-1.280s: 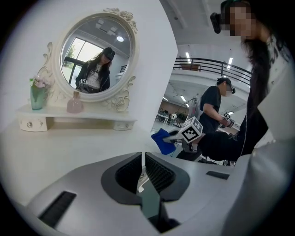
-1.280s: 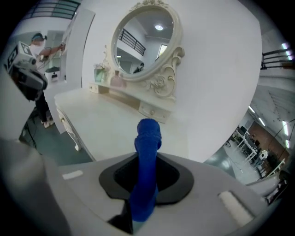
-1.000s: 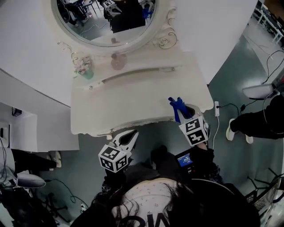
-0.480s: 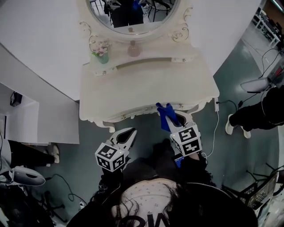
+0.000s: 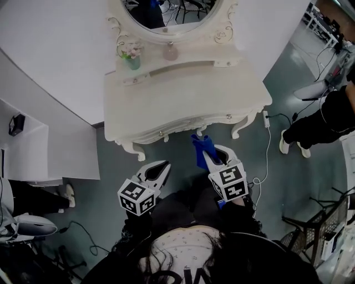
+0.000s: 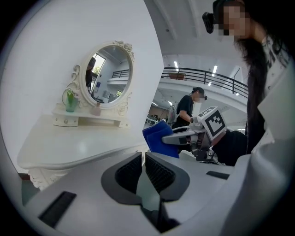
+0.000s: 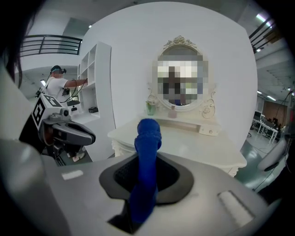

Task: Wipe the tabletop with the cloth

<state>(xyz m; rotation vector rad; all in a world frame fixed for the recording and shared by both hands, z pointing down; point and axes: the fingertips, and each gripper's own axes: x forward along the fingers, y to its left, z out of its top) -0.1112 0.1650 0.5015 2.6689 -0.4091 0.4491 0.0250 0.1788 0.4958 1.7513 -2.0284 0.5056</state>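
A blue cloth [image 5: 201, 148] [image 7: 146, 166] [image 6: 160, 138] is pinched in my right gripper [image 5: 212, 156] [image 7: 146, 177], which is shut on it and held over the floor just in front of the white dressing table [image 5: 183, 97]. The cloth sticks up past the jaws. My left gripper [image 5: 157, 173] [image 6: 144, 170] hangs lower left, off the table, jaws shut with nothing between them. The cream tabletop [image 7: 184, 138] [image 6: 78, 145] lies beyond both grippers and neither touches it.
An oval mirror [image 5: 169, 14] stands at the table's back, with a small green plant pot [image 5: 132, 60] and a pink bottle [image 5: 170, 52] on the raised shelf. A white cabinet [image 5: 39, 155] is at the left. A person [image 5: 327, 113] stands at the right near floor cables [image 5: 266, 144].
The right gripper with the blue cloth has drawn back off the table's front edge toward me. The view has shifted back, so the table sits farther up. The left gripper barely moved.
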